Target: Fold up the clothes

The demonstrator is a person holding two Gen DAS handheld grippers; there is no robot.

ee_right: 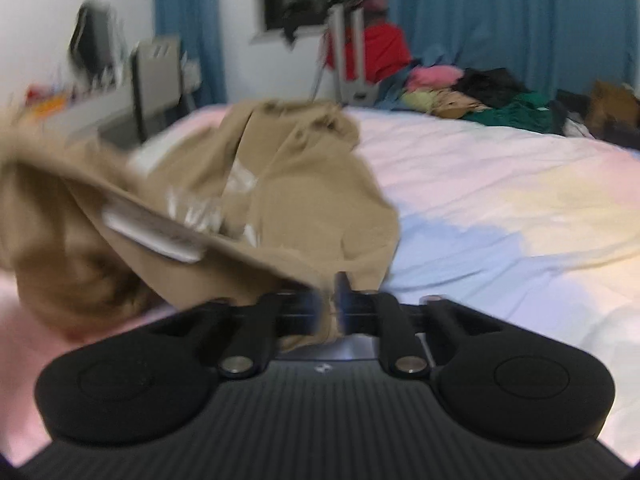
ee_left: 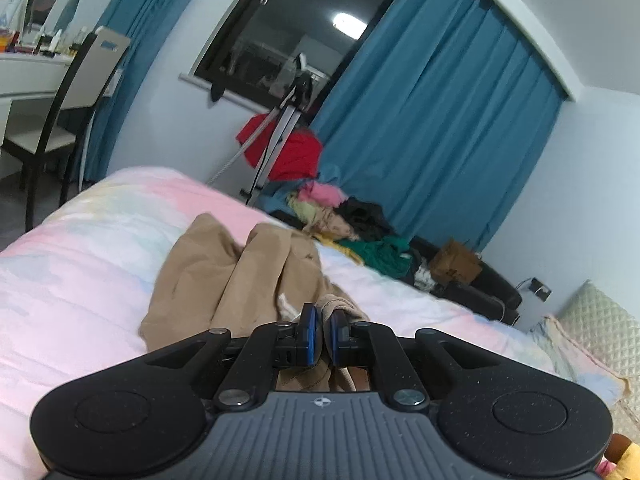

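A dark window point(ee_left: 280, 36) sits in the pale wall point(ee_left: 168, 112), with blue curtains point(ee_left: 440, 128) on either side of it. Below the window stands a tripod point(ee_left: 276, 128); left of it, a chair point(ee_left: 68, 120) faces a white dressing table point(ee_left: 28, 76).

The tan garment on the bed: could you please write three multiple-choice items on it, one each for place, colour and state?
1. Where does the tan garment lie?
A. on the chair
B. on the pastel bed cover
C. on the floor

2. What colour are the curtains behind the bed?
A. blue
B. white
C. red

3. How is the left gripper?
A. open and apart from the cloth
B. out of view
C. shut on the garment

Answers: 1 B, the cloth spreads over the cover; 2 A, blue in both views; 3 C, tan fabric sits pinched between its pads.
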